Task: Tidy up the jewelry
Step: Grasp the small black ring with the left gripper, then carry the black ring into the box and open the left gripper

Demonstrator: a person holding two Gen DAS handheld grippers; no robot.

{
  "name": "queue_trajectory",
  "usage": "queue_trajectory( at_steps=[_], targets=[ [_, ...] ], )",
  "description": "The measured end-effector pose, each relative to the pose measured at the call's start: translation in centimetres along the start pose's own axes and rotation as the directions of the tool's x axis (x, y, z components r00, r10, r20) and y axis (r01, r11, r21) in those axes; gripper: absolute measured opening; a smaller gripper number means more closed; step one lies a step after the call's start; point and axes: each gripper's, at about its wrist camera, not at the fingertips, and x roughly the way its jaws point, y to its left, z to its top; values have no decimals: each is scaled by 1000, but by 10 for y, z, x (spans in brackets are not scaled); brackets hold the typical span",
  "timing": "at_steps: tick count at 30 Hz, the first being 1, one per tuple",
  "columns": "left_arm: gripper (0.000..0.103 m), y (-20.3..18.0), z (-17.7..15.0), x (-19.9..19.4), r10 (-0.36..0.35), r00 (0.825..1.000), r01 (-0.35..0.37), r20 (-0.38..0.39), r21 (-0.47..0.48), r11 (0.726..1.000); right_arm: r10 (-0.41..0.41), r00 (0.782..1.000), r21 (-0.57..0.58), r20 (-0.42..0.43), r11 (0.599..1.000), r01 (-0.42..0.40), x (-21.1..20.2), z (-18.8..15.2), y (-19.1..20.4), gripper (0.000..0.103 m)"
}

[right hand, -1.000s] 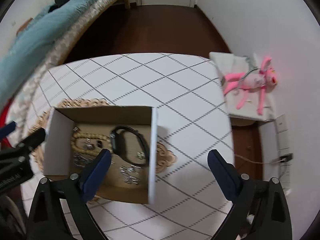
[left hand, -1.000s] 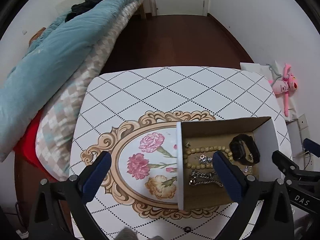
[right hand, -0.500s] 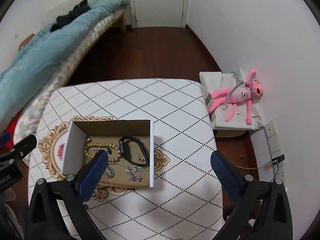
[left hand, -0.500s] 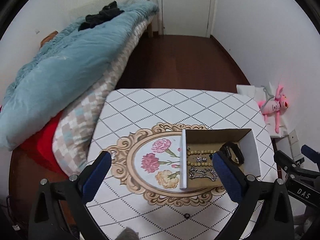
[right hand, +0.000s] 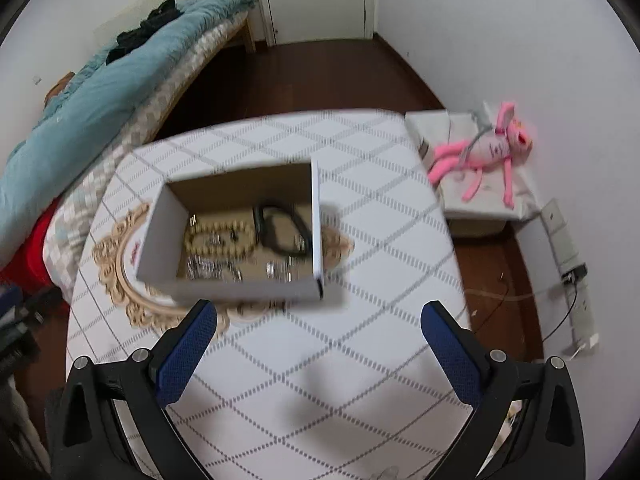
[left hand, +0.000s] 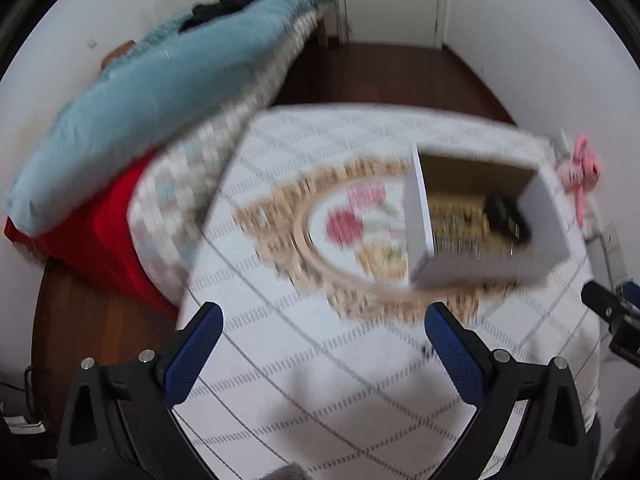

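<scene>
An open cardboard box [right hand: 156,236] with white outer walls stands on the table; it also shows in the left wrist view [left hand: 418,216]. Inside lie a tan bead bracelet [right hand: 218,238], a black watch [right hand: 280,228], also in the left wrist view [left hand: 506,218], and blurred silver pieces [right hand: 212,270]. My left gripper [left hand: 322,354] is open and empty, held above the table's near part, short of the box. My right gripper [right hand: 318,354] is open and empty, also short of the box.
The round table [right hand: 360,208] has a white cloth with a diamond grid and a floral oval [left hand: 352,224]. A bed with a teal quilt [right hand: 100,96] lies left. A pink plush toy [right hand: 488,148] lies on a low white stand at the right.
Both grippers have pulled back and up from the box, so it now lies farther ahead of the fingers. The views are blurred by motion. Both stay open and empty.
</scene>
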Motion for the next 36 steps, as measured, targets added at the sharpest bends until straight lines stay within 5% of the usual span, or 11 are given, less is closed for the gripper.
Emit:
queue_trajectory(
  at_steps=[7, 11, 15, 22, 36],
  targets=[
    [101, -42, -37, 49, -32, 993, 39, -116, 59, 998, -12, 994, 29, -107, 999, 16, 42, -47, -6, 96],
    [81, -58, -42, 66, -62, 986, 74, -157, 70, 995, 8, 986, 18, -169, 1000, -5, 64, -61, -5, 68],
    [62, -65, -41, 72, -75, 984, 88, -164, 72, 994, 12, 979, -2, -204, 1000, -13, 76, -69, -1, 67],
    [11, -72, -38, 69, -119, 981, 131, -156, 66, 989, 10, 976, 1, -216, 1000, -10, 85, -72, -1, 67],
    [10, -71, -41, 58, -152, 980, 162, -132, 66, 985, 38, 979, 41, -202, 999, -30, 80, -66, -9, 61]
  ],
)
